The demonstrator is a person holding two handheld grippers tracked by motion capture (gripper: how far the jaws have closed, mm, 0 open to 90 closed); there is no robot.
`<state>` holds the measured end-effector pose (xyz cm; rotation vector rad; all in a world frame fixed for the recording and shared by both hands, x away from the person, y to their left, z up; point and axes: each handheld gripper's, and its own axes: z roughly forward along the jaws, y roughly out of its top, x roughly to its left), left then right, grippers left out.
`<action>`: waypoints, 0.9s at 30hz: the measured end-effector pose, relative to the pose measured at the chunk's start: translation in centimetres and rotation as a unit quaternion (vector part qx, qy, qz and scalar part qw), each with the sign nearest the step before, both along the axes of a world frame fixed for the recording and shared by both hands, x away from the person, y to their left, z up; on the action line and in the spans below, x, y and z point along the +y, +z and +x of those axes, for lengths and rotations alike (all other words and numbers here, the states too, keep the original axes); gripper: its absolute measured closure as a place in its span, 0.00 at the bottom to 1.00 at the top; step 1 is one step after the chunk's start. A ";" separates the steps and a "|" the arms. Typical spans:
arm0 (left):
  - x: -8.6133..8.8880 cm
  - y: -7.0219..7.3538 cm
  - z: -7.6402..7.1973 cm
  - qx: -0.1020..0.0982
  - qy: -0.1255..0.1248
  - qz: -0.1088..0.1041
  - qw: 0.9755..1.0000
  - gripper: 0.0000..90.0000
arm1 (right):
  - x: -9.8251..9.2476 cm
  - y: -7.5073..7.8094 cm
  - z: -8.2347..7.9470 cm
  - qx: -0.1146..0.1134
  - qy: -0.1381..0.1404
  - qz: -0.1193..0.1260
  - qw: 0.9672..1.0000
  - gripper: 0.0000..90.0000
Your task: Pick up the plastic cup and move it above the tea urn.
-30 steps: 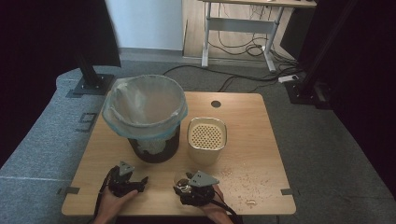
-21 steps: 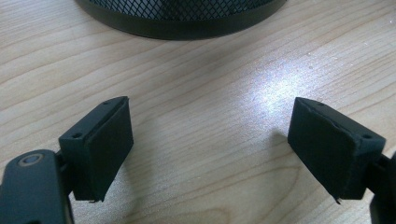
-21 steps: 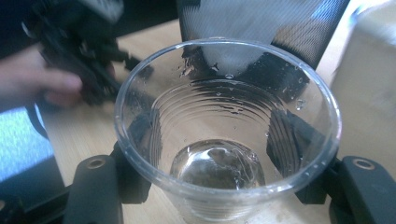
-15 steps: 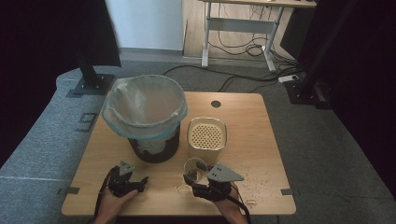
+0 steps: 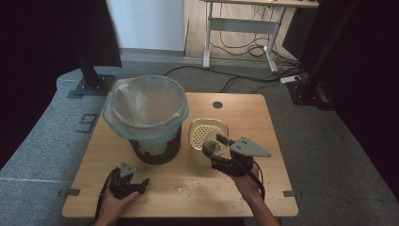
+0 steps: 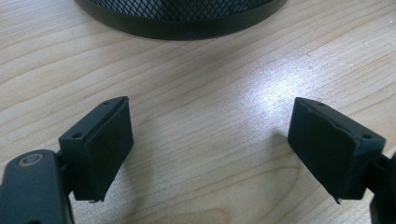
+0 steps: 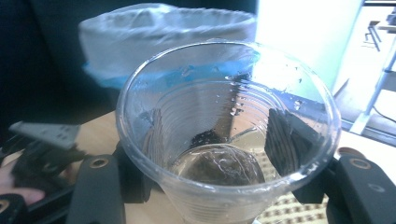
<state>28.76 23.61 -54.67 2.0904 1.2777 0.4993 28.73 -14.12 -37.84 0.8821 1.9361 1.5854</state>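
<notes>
- the right gripper (image 5: 214,148) has just been closing and now clamps a clear plastic cup (image 7: 224,135) between its jaws, upright and lifted above the wooden table (image 5: 263,117).
- the cup sits just in front of a cream perforated container (image 5: 207,133).
- the left gripper (image 6: 210,154) rests low over the table, jaws wide apart with nothing between them, near the base of a black mesh bin (image 5: 155,150) with a pale liner (image 5: 146,106).
- crumbs (image 5: 202,181) are scattered on the table.

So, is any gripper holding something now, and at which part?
Yes. The right gripper holds a clear plastic cup by its side wall, one jaw on each side below the rim. The left gripper is open over the table and holds nothing.
</notes>
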 end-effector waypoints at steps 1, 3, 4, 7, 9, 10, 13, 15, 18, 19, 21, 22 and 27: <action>0.0 0.0 0.0 0.000 0.000 0.000 1.000 0.15 | -0.3 0.4 0.7 0.003 -0.008 0.001 1.000 0.41; 0.0 0.0 0.0 0.000 0.000 0.000 1.000 0.15 | -0.4 0.6 1.1 0.002 -0.012 0.000 1.000 0.41; 0.0 0.0 0.0 0.000 0.000 0.000 1.000 0.15 | -0.5 0.8 1.5 0.000 -0.018 -0.003 1.000 0.41; 0.0 0.0 0.0 0.000 -0.001 0.000 1.000 0.15 | -0.7 1.2 2.7 -0.002 -0.028 -0.007 1.000 0.41; 0.0 0.0 0.0 0.000 -0.001 0.000 1.000 0.16 | -0.8 1.3 3.6 -0.002 -0.034 -0.012 0.999 0.41; 0.0 0.0 0.0 0.000 -0.001 0.000 1.000 0.15 | -0.8 1.3 3.9 -0.001 -0.038 -0.013 0.999 0.41; 0.0 0.0 0.0 0.000 -0.001 0.000 1.000 0.15 | -0.9 1.3 5.2 0.002 -0.048 -0.015 0.999 0.41; 0.0 0.0 0.0 0.000 -0.001 0.000 1.000 0.15 | -0.7 1.3 6.1 0.003 -0.055 -0.026 0.998 0.41; 0.0 0.0 0.0 0.000 -0.001 0.000 1.000 0.16 | -0.4 1.3 7.2 0.000 -0.060 -0.039 0.997 0.41; 0.0 0.0 0.0 0.000 -0.001 0.000 1.000 0.16 | -0.3 1.4 7.8 0.001 -0.061 -0.043 0.997 0.41; 0.0 0.0 0.0 0.000 -0.001 0.000 1.000 0.16 | -0.1 1.4 8.3 0.002 -0.064 -0.048 0.997 0.41; 0.0 0.0 0.0 0.000 -0.001 0.000 1.000 0.16 | -0.1 1.4 8.3 0.002 -0.064 -0.048 0.997 0.41; 0.0 0.0 -0.1 -0.001 -0.005 0.001 1.000 0.16 | 0.2 1.1 8.9 0.005 -0.069 -0.057 0.996 0.41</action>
